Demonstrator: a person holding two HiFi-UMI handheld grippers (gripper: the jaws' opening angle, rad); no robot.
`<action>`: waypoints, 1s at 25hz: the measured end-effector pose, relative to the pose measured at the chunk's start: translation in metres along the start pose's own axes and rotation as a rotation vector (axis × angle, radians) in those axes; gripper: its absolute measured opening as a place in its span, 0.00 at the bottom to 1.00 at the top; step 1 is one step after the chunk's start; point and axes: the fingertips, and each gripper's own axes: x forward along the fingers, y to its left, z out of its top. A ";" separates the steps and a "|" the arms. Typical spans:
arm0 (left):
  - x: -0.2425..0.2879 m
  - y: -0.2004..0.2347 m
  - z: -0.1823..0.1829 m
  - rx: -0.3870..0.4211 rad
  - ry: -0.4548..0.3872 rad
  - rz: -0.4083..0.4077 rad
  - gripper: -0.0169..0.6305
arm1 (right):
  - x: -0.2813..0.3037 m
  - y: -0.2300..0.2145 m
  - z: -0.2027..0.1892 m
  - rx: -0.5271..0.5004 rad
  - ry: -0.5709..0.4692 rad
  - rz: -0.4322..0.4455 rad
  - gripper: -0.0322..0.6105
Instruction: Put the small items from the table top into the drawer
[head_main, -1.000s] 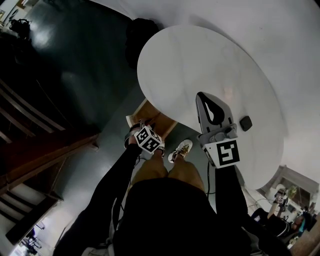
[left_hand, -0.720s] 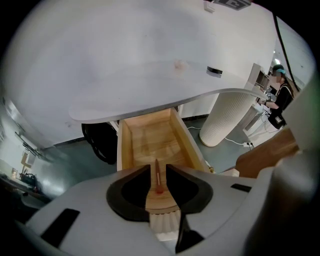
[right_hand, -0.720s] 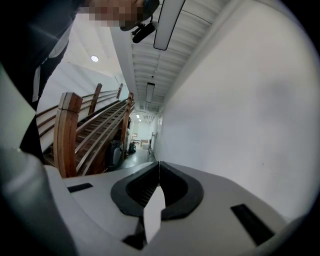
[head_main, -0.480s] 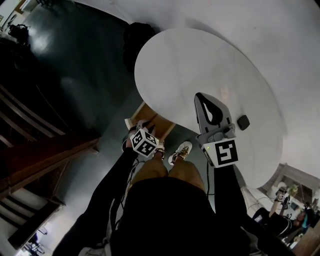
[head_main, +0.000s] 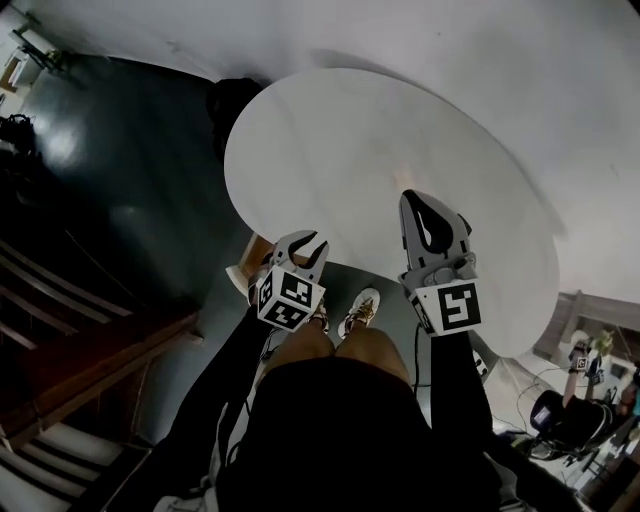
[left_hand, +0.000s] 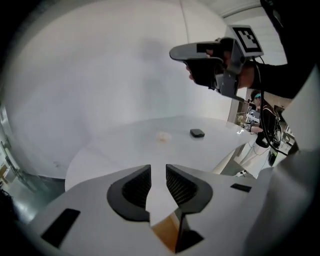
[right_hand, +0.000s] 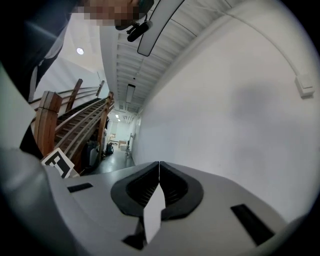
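White round desk (head_main: 330, 130) fills the middle of the head view. At its near edge hangs the left tool (head_main: 306, 243), with the light brown wooden drawer (head_main: 250, 265) just beside it on the left, under the desk's rim. The right tool (head_main: 414, 202) is over the desk top, further right.

In the left gripper view, the left tool (left_hand: 158, 170) has its jaws narrowly apart with nothing between them. A small black rounded-square item (left_hand: 197, 133) lies on the desk (left_hand: 115, 145) ahead of this tool and right of its jaw line, well apart from it. A small pale item (left_hand: 163, 136) lies ahead, almost in line with the gap. The right tool (left_hand: 175, 51) hovers above the black item, clear of it. The drawer (left_hand: 166, 232) shows below the gap.

In the right gripper view, the right tool (right_hand: 159, 167) has its jaws closed tip to tip and empty, facing a plain white wall (right_hand: 240, 100). A wooden staircase (right_hand: 75, 120) stands off to its left.
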 end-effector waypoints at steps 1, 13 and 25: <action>0.004 -0.001 0.016 0.011 -0.024 -0.007 0.19 | -0.007 -0.010 0.000 0.003 -0.001 -0.025 0.09; 0.067 -0.048 0.140 0.080 -0.150 -0.089 0.19 | -0.086 -0.110 -0.010 0.038 -0.006 -0.231 0.09; 0.141 -0.041 0.131 -0.057 -0.031 -0.014 0.23 | -0.116 -0.139 -0.032 0.073 0.034 -0.279 0.09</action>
